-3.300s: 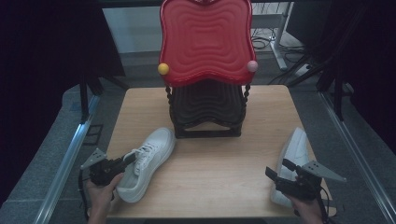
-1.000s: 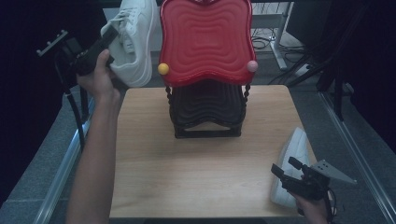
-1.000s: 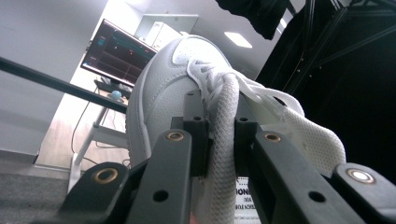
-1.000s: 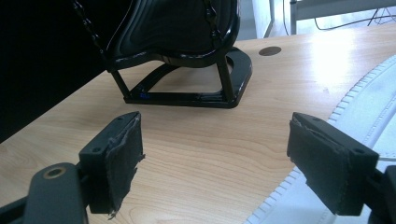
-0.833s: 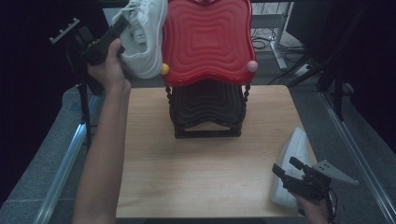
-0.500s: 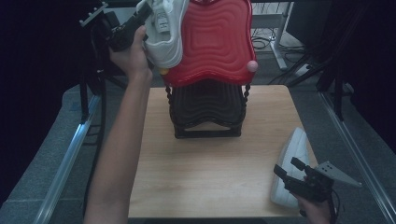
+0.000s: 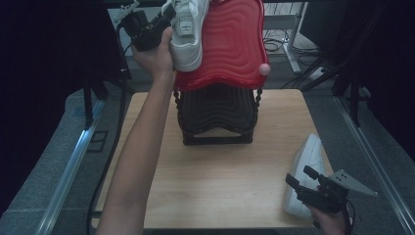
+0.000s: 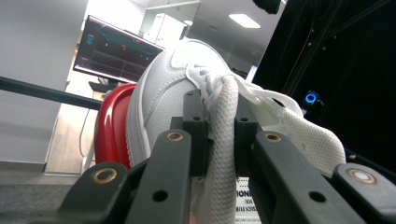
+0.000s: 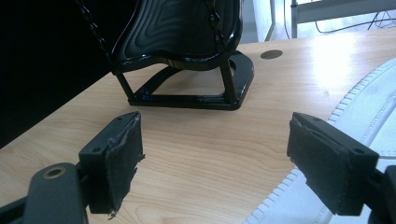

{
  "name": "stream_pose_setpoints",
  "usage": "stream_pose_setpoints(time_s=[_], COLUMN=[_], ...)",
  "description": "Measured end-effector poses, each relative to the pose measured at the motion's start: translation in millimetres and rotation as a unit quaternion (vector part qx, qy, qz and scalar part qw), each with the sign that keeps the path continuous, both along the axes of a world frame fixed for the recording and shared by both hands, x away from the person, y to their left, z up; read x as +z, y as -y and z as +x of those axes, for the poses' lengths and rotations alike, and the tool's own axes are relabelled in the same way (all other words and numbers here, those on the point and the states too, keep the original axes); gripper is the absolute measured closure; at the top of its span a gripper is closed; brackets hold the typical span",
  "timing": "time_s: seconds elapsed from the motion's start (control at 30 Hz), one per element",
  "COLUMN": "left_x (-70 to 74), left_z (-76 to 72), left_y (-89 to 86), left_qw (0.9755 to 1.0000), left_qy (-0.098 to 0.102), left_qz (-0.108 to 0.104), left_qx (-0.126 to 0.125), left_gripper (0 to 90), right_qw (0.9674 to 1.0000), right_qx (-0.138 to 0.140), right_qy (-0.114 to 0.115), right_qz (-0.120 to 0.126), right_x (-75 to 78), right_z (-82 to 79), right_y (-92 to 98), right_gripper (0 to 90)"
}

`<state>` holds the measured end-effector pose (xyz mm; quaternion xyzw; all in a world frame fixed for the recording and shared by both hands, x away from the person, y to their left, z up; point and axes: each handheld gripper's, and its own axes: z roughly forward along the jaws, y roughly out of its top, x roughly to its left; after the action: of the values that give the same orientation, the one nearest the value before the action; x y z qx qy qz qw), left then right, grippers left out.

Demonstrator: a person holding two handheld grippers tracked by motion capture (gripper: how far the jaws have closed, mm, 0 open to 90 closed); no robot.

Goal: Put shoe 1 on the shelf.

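1. Holding the first white shoe [image 7: 188, 36] aloft at the upper left of the high view, the left gripper [image 7: 161, 22] has it against the top red tray [image 7: 235, 49] of the rack [image 7: 218, 115]. In the left gripper view the jaws are pinched on the padded collar or tongue of that shoe [image 8: 219, 140], with the laces just above.
2. Handling judgement: the shoe looks light enough to hang from a single pinch. The upper is soft and will fold under the pads; the sole is the stiff part. A grip on soft padding lets the shoe swing and droop, so the toe may tip when it meets the tray.
3. Best hold, as judged: the collar or heel rim, where fabric is thick and the pads bite without slipping. The smooth side panels look slippery.
4. The ribbed red tray is curved and glossy; a shoe set down crooked could slide off.
5. The second white shoe [image 7: 308, 171] lies at the lower right of the high view, on the edge of the wooden table [image 7: 210, 181]. The right gripper [image 7: 306, 178] sits just beside it with jaws spread wide and nothing between them; in the right gripper view its sole edge [image 9: 369, 98] runs past the right-hand pad. Whether that pad touches the shoe cannot be told for certain.
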<state>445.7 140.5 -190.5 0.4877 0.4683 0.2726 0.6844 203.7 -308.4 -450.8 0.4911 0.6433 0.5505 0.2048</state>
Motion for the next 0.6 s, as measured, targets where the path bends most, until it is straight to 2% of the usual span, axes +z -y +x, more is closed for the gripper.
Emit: stream_pose_setpoints(time_s=[0.2, 0.23, 0.3, 0.37, 0.5, 0.6], left_x=[-8.3, -10.0, -12.9, -13.4, -9.2, -4.9], left_z=[4.5, 4.9, 3.6, 1.9, -0.8, -4.1], left_y=[11.0, 12.8, 16.6, 18.8, 15.9, 8.5], left_qw=[0.9997, 0.9994, 0.9988, 0.9981, 0.9982, 0.9986], left_qy=[-0.011, -0.014, -0.009, -0.007, -0.020, -0.022], left_qz=[0.019, 0.028, 0.044, 0.057, 0.056, 0.045], left_qx=[0.013, 0.014, 0.021, 0.021, 0.000, -0.013], left_gripper=[80.5, 80.2, 79.2, 74.3, 61.3, 53.7], right_qw=[1.0000, 1.0000, 1.0000, 1.0000, 1.0000, 1.0000], right_qx=[0.001, 0.001, 0.001, -0.002, -0.003, -0.004], right_qy=[0.003, 0.004, 0.005, 0.005, 0.005, 0.005], right_qz=[0.003, 0.002, 0.002, 0.002, 0.001, 0.005], right_x=[2.0, 2.3, 2.5, 2.4, 2.5, 3.8], right_z=[-2.5, -2.8, -2.9, -2.9, -3.3, -4.1], right_y=[0.6, 1.2, 2.6, 4.0, 6.2, 4.8], right_gripper=[18.7, 18.7, 18.7, 18.7, 18.7, 18.7])
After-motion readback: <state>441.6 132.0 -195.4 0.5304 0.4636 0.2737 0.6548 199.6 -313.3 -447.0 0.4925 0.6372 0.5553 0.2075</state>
